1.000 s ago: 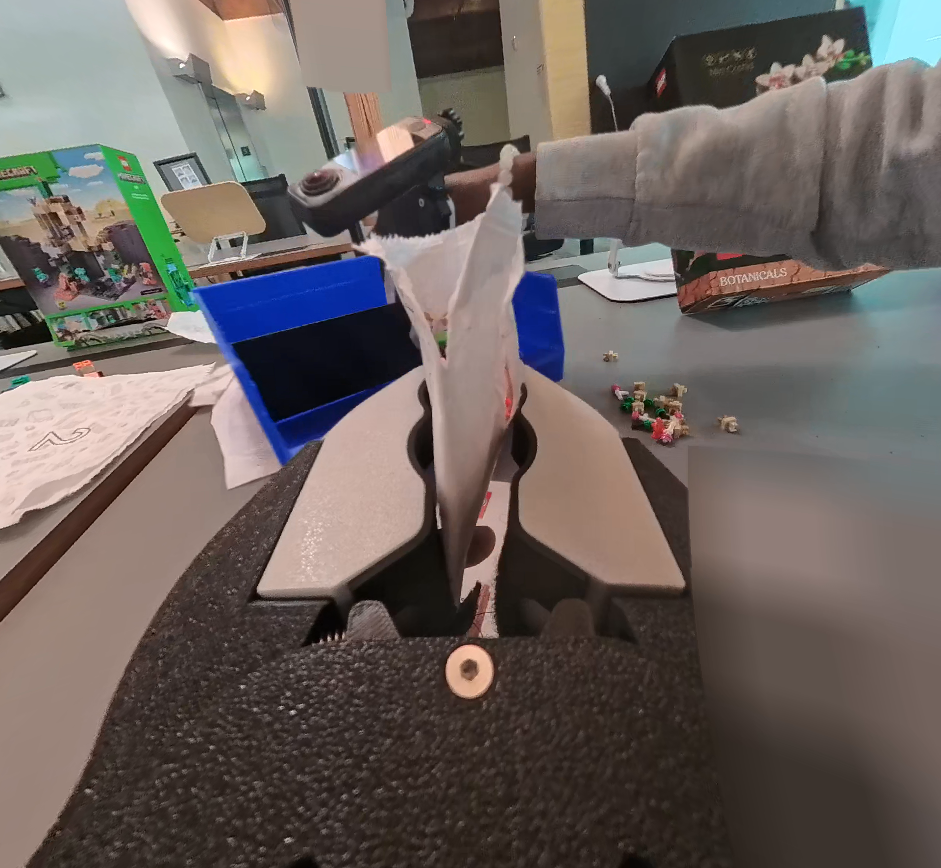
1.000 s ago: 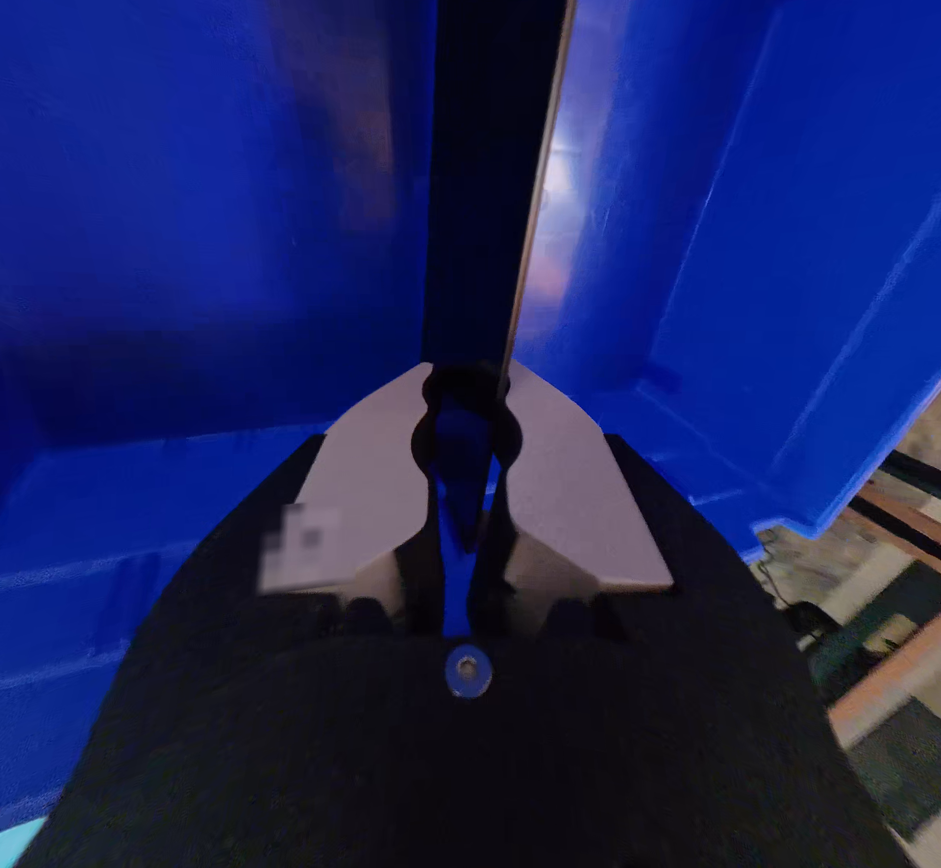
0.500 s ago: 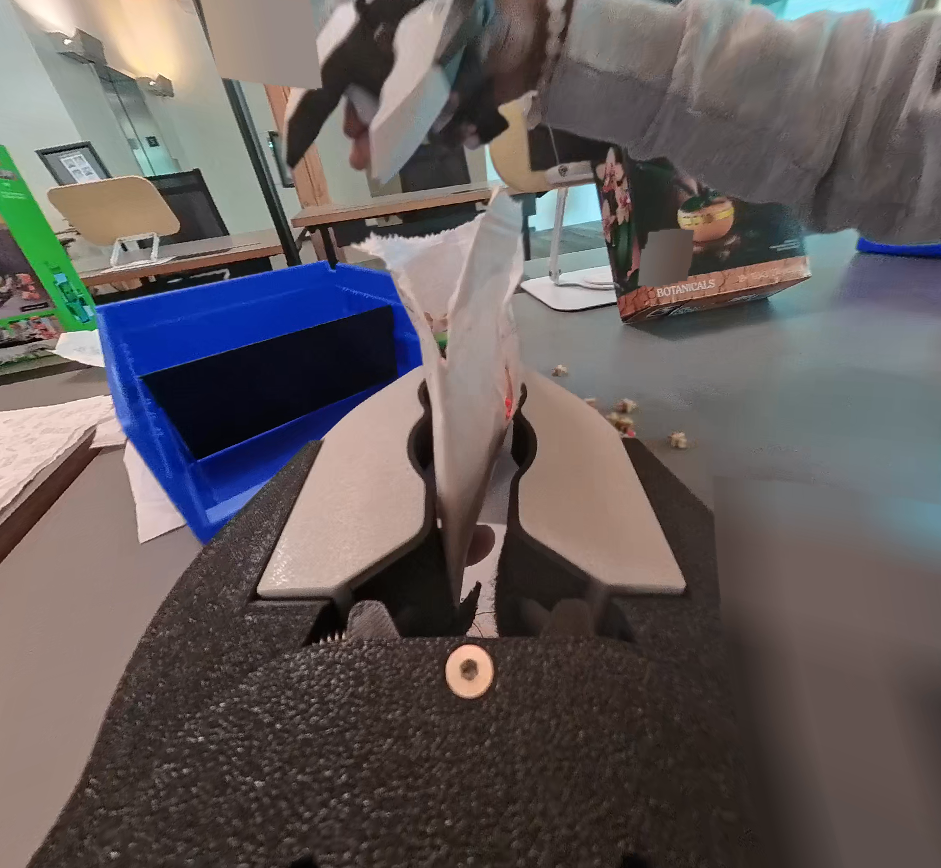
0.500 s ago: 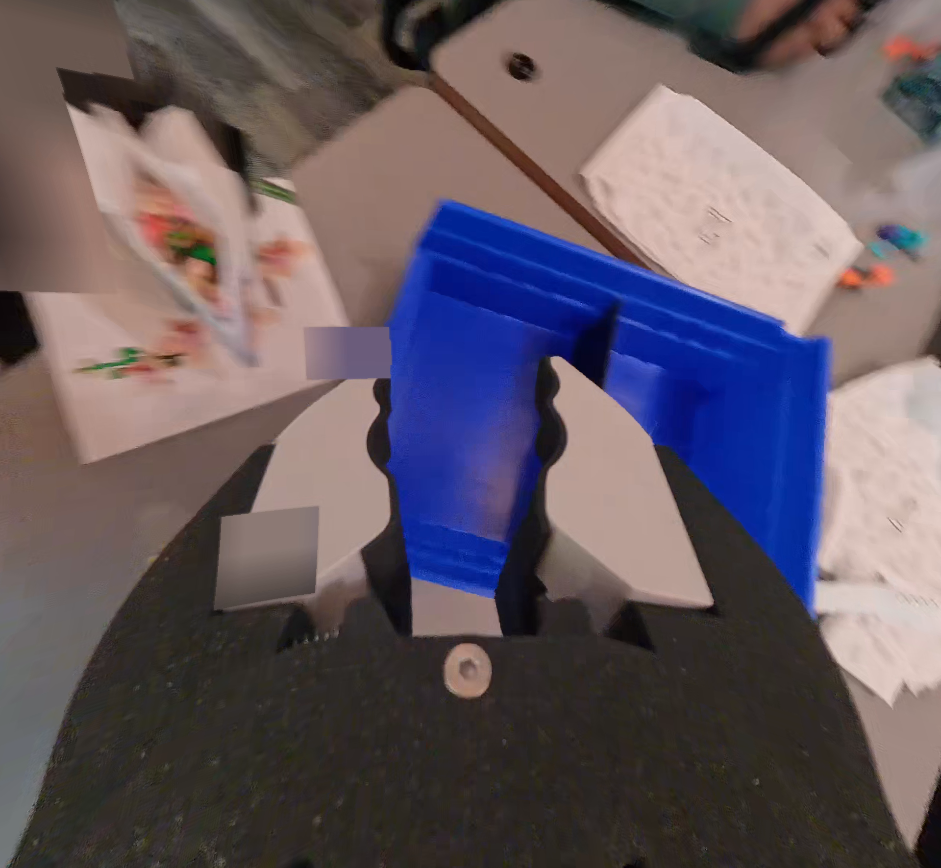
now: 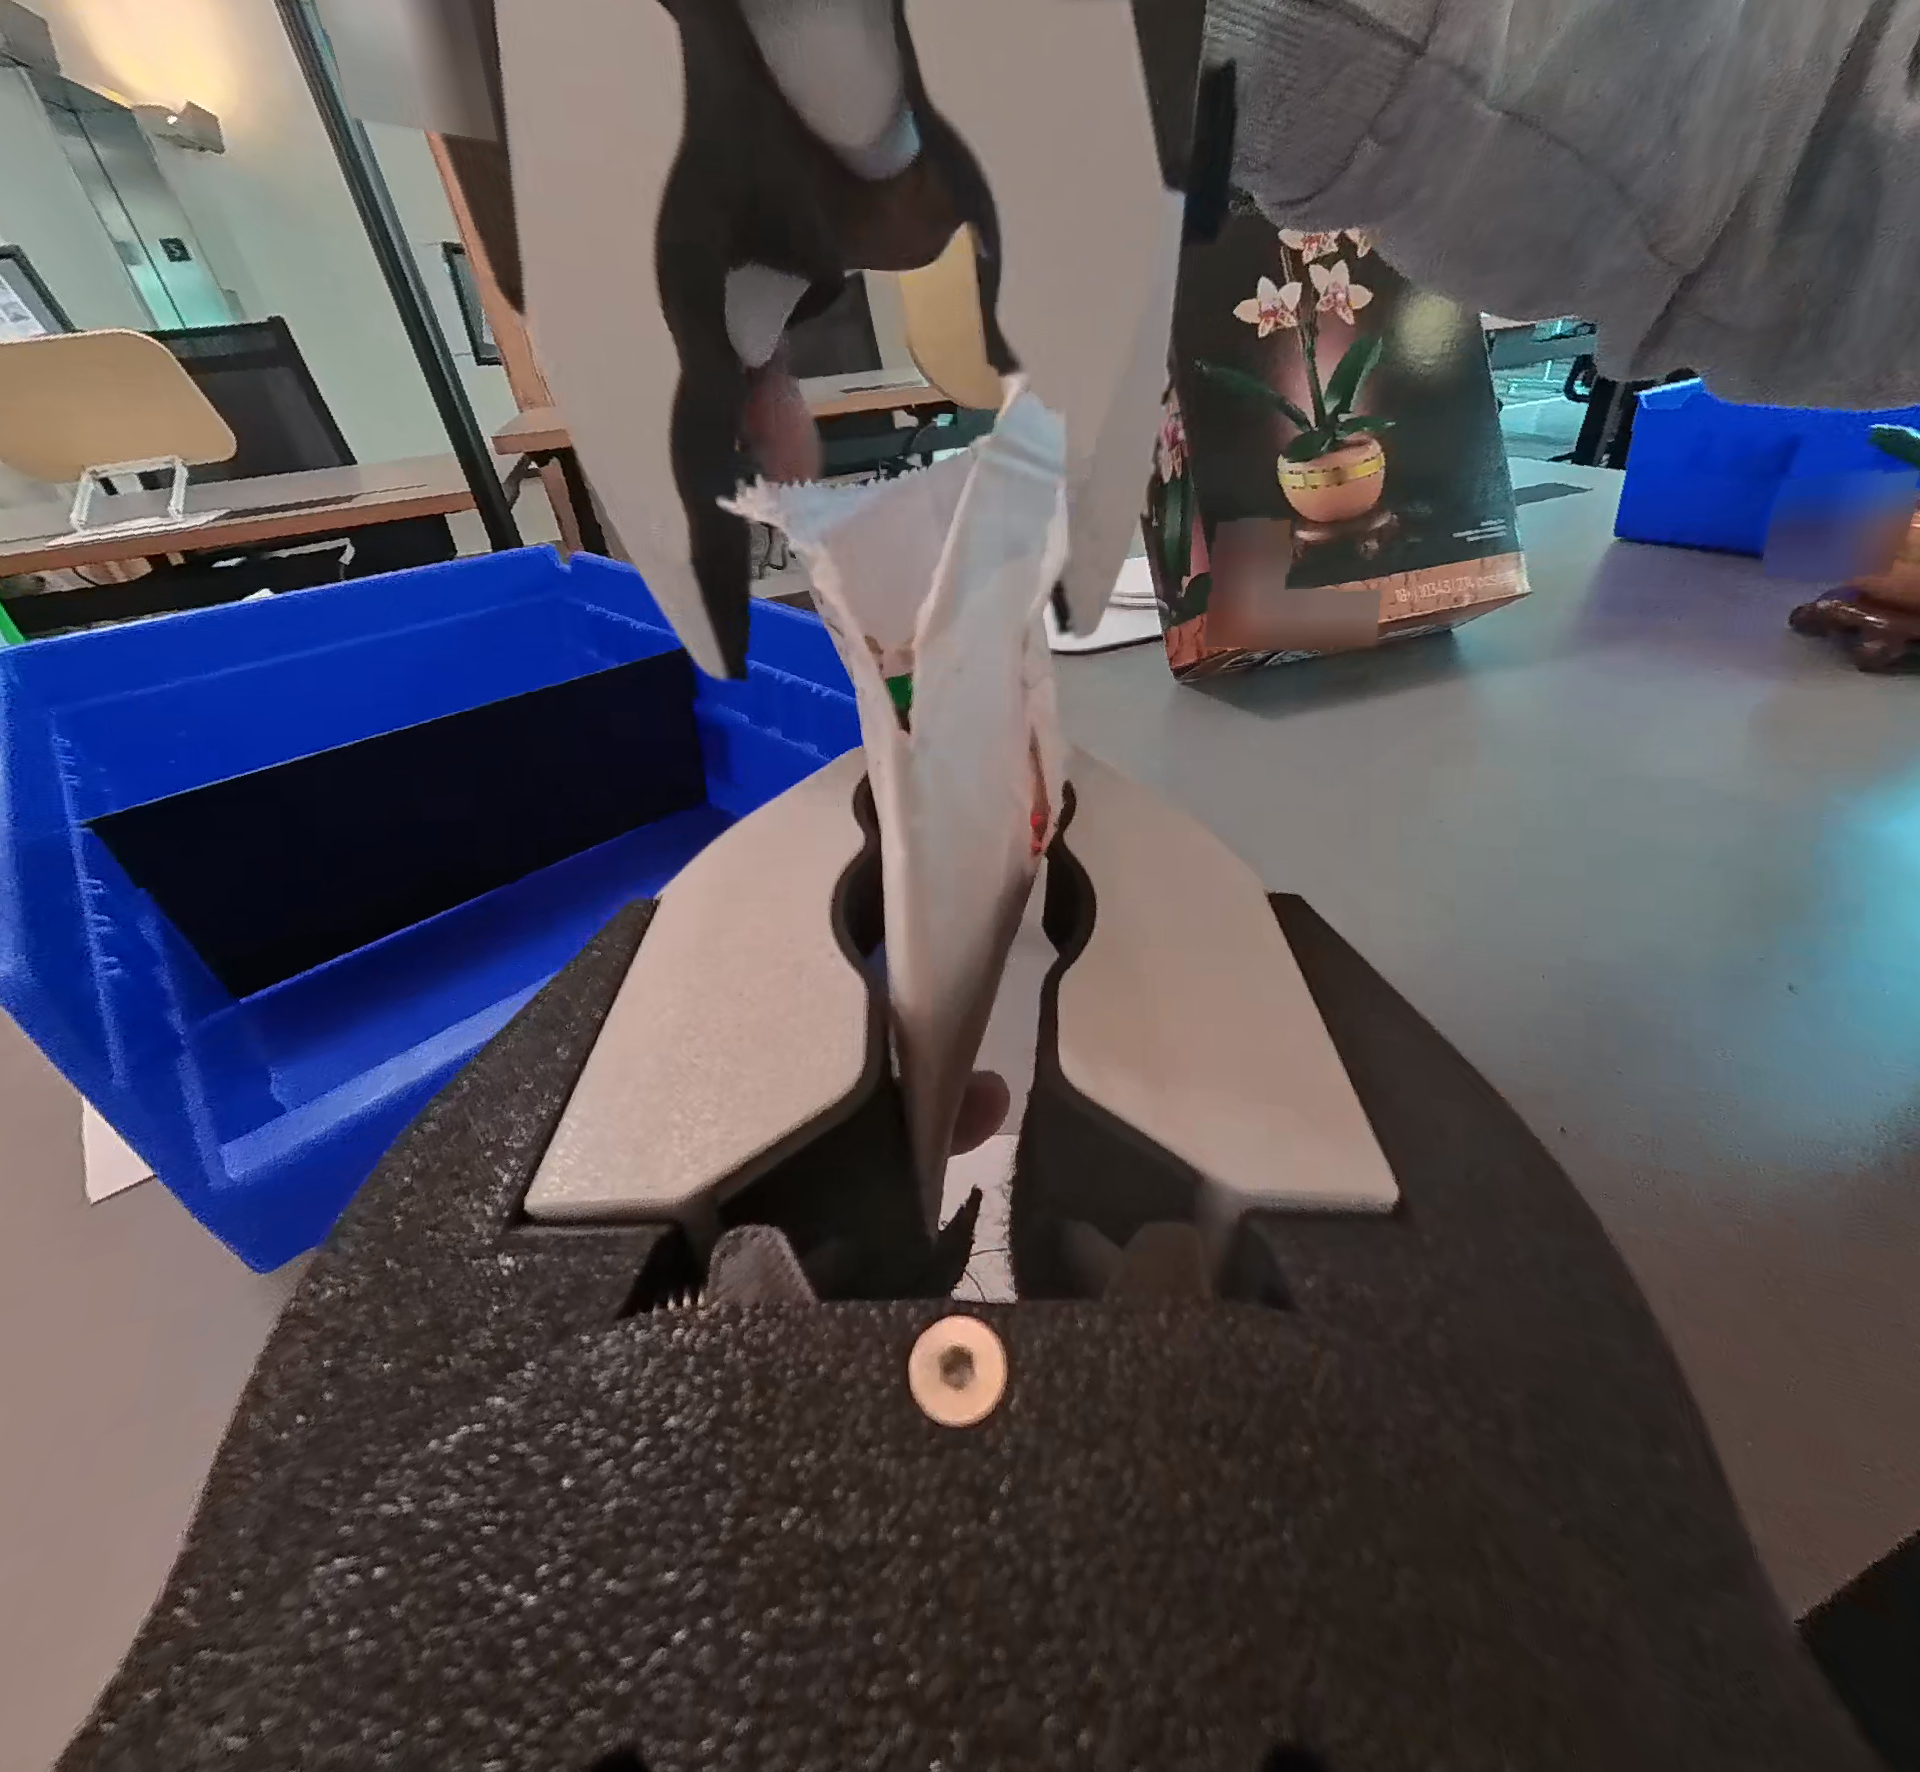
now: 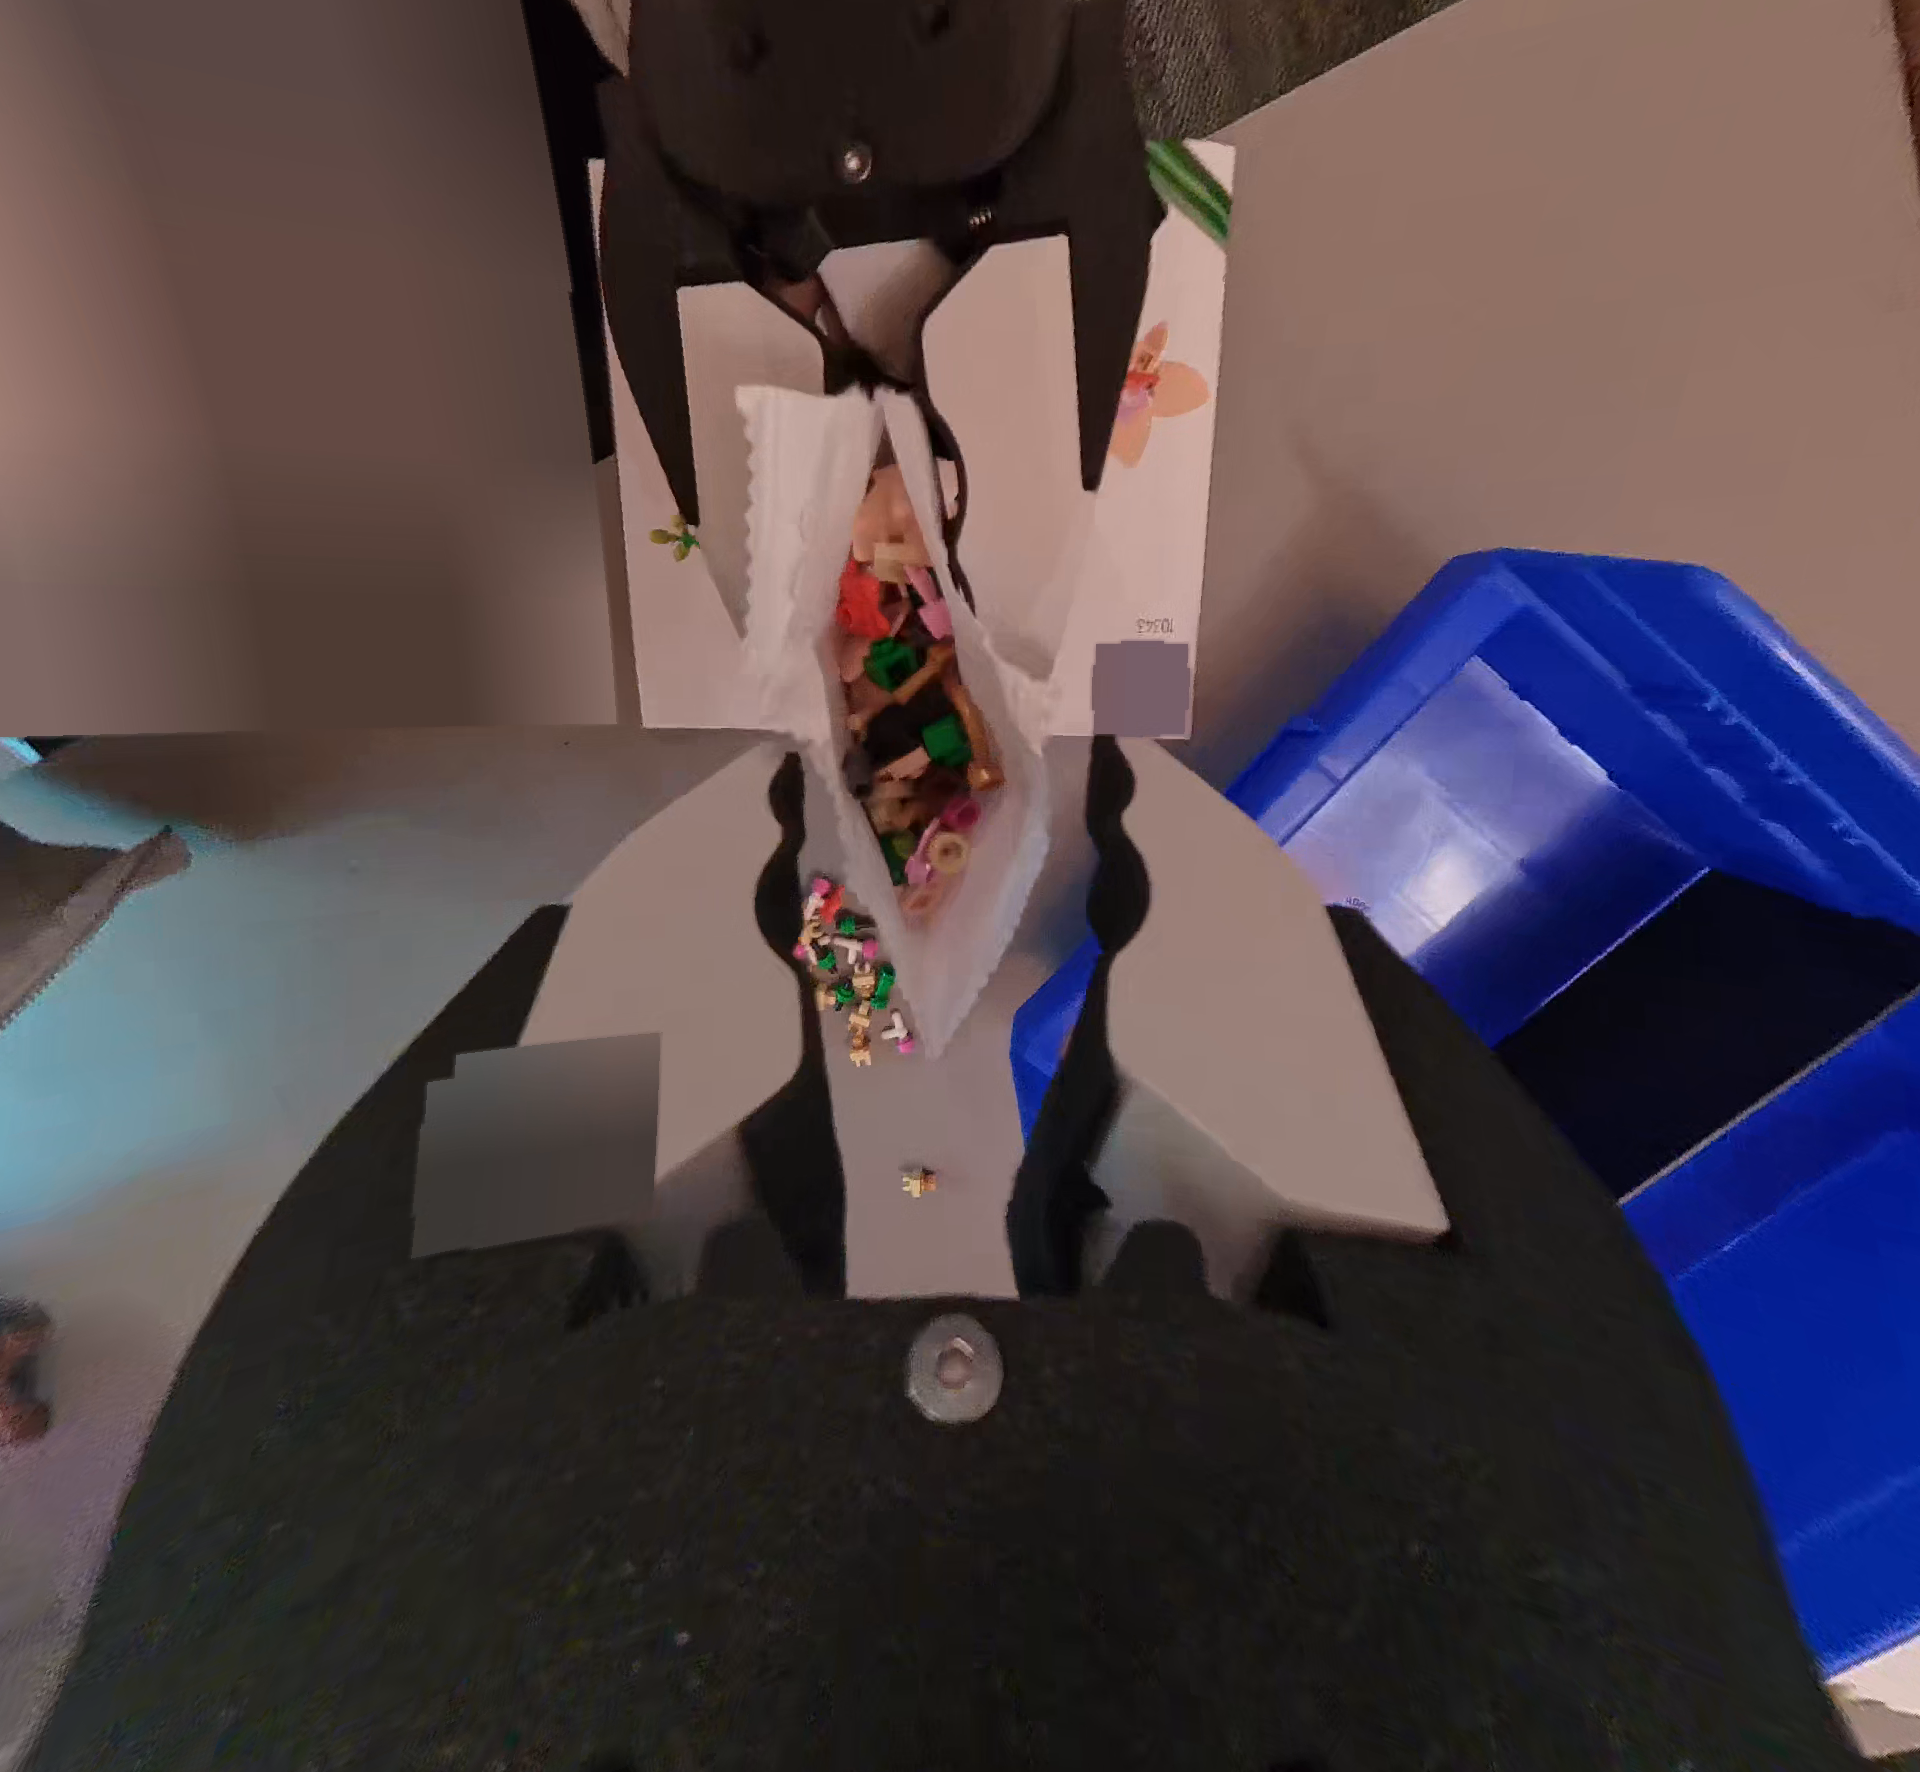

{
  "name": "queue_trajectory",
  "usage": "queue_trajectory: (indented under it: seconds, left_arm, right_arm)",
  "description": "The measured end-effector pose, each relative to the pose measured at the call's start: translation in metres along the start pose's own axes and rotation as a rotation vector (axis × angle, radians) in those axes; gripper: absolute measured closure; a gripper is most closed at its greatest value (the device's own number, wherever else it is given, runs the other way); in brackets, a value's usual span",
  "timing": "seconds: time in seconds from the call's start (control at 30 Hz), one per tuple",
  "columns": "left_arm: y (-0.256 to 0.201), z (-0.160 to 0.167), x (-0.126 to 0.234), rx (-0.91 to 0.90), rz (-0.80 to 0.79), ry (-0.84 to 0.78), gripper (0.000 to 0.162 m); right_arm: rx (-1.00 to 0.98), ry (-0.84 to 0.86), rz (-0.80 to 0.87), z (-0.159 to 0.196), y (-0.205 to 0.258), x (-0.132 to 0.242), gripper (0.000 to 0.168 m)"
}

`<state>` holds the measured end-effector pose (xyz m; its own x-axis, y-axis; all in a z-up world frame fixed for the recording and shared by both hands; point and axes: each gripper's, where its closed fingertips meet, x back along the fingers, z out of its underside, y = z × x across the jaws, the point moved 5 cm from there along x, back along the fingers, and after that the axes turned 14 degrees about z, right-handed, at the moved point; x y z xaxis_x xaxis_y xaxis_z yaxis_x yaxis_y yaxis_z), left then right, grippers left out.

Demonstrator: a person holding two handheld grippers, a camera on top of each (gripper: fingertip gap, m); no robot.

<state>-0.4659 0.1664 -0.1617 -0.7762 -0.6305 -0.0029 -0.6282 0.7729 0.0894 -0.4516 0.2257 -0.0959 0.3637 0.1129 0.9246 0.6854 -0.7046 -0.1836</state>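
Note:
My left gripper (image 5: 961,787) is shut on the lower part of a white paper bag (image 5: 977,579) and holds it upright above the grey table (image 5: 1507,839). The bag's mouth is open. In the right wrist view the bag (image 6: 790,527) holds several small coloured bricks (image 6: 914,725). My right gripper (image 6: 940,766) is open and points down over the mouth. In the left wrist view it (image 5: 899,642) hangs from above with a finger on each side of the bag's top edge. The left gripper (image 6: 878,413) also shows from above.
A blue bin (image 5: 312,683) with a dark divider stands left of the bag and also shows in the right wrist view (image 6: 1558,787). Loose small bricks (image 6: 847,974) lie on the table. A white printed sheet (image 6: 1143,527) lies under the bag. A flower-printed box (image 5: 1340,475) stands behind. My two grippers' fingertips are within a few centimetres of each other.
My right gripper has let go of the divider in the blue bin, opened, and swung up and over the bag's mouth. My left gripper has kept its hold on the bag.

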Motion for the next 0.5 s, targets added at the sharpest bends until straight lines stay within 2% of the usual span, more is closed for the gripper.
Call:
queue_trajectory:
  seconds: [0.13,0.23,0.3,0.5]
  left_arm:
    - [0.007,0.004,0.003,0.049,-0.034,-0.006,0.135]
    - [0.016,0.003,0.007,0.151,-0.033,-0.064,0.133]
    - [0.024,0.002,0.009,0.194,-0.052,-0.106,0.126]
    - [0.047,0.010,0.028,0.186,-0.190,-0.055,0.115]
  right_arm:
    - [0.069,0.005,0.060,-0.003,-0.002,-0.009,0.156]
    - [0.015,-0.014,0.063,-0.001,-0.010,-0.011,0.161]
    - [-0.018,-0.014,0.062,0.002,-0.018,-0.009,0.162]
    - [-0.176,0.016,0.101,0.029,-0.065,0.000,0.164]
